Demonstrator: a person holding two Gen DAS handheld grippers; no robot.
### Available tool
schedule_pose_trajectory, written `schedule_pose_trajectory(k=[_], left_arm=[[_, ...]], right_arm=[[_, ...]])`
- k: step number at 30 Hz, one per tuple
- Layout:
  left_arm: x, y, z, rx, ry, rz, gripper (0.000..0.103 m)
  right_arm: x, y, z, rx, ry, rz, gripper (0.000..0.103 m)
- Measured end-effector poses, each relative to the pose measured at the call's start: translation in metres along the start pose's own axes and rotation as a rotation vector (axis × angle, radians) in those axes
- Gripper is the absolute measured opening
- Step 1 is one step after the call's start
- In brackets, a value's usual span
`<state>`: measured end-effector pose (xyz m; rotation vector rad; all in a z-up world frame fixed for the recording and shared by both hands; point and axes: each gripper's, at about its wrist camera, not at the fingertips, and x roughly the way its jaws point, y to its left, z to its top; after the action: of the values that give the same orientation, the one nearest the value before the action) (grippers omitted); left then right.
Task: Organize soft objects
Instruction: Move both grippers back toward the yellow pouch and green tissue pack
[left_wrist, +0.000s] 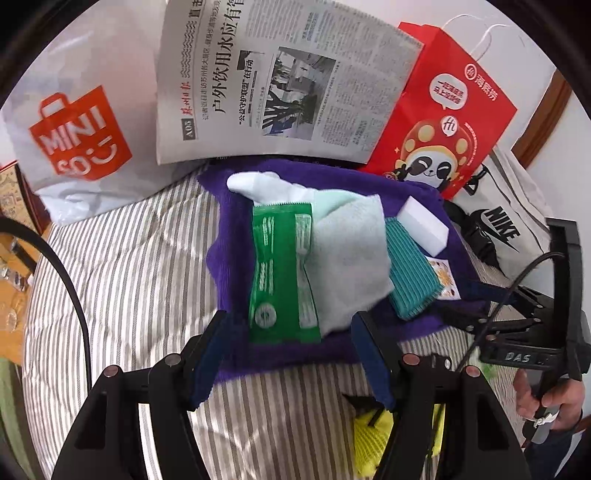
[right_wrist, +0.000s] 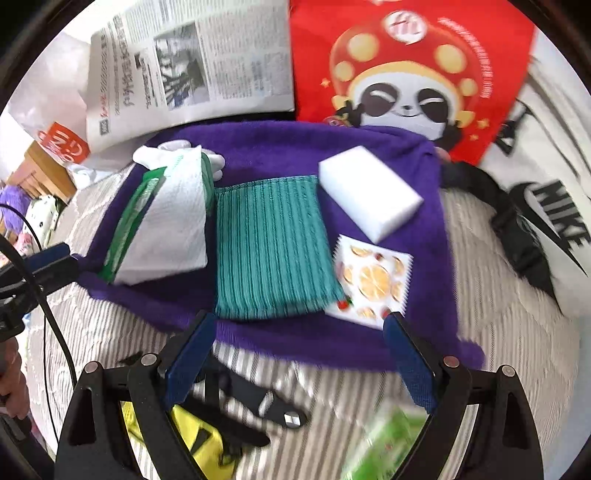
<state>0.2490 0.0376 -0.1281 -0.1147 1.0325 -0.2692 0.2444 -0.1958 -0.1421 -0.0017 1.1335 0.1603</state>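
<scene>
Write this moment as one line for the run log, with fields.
left tongs: open, empty | right tongs: open, empty | purple towel: flat on striped bed, carries teal cloth, white sponge, green packet

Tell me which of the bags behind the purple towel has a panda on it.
The red paper bag, right of the newspaper; the others are white.

One purple towel (right_wrist: 280, 147), one white sponge (right_wrist: 369, 192), one teal cloth (right_wrist: 273, 251), three bags.

Two close downward wrist views (shared purple towel (left_wrist: 406, 192))
</scene>
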Motion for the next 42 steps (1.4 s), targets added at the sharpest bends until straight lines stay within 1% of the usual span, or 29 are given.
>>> schedule_pose_trajectory(k=[6,11,14,17,20,22,25,28,32,34,36,37,39,42], left_arm=[[-0.013,-0.024,-0.028,0.034,0.015,-0.013,0.065],[-0.013,-0.044,-0.056,0.065,0.039,-0.06,0.065],[-0.011,-0.055,-0.07,0.079,0.055,-0.069,0.065],[-0.01,-0.066,-0.083,0.093,0.068,-0.108,0.068],[-0.001,-0.077,-0.093,0.109,0.082,-0.102,0.068],[0.005,-0.081,-0.098,0.105,0.104,-0.1,0.068],[0.012,-0.087,-0.104,0.087,0.115,-0.126,0.069],[0.016,-0.094,-0.104,0.075,0.109,-0.104,0.074],[0.017,-0.101,-0.104,0.083,0.104,-0.076,0.074],[0.019,-0.103,-0.105,0.077,0.107,-0.071,0.077],[0.023,-0.109,-0.106,0.089,0.103,-0.042,0.079],[0.024,-0.111,-0.107,0.093,0.095,-0.03,0.083],[0.026,-0.116,-0.108,0.104,0.087,-0.007,0.086],[0.031,-0.129,-0.11,0.155,0.076,0.056,0.092]], right_arm=[[-0.045,-0.025,-0.029,0.058,-0.057,-0.004,0.091],[-0.068,-0.033,-0.056,0.145,-0.093,0.02,0.091],[-0.075,-0.035,-0.071,0.179,-0.106,0.037,0.091],[-0.082,-0.039,-0.086,0.197,-0.109,0.033,0.091],[-0.086,-0.045,-0.098,0.228,-0.112,0.042,0.091],[-0.087,-0.047,-0.106,0.235,-0.113,0.054,0.091],[-0.088,-0.051,-0.114,0.235,-0.111,0.051,0.091],[-0.086,-0.057,-0.121,0.241,-0.099,0.052,0.091],[-0.08,-0.064,-0.128,0.254,-0.086,0.058,0.091],[-0.076,-0.066,-0.13,0.258,-0.077,0.058,0.091],[-0.071,-0.068,-0.132,0.26,-0.066,0.049,0.091],[-0.069,-0.068,-0.132,0.26,-0.061,0.049,0.091],[-0.065,-0.069,-0.133,0.257,-0.053,0.058,0.091],[-0.061,-0.07,-0.135,0.255,-0.046,0.064,0.091]])
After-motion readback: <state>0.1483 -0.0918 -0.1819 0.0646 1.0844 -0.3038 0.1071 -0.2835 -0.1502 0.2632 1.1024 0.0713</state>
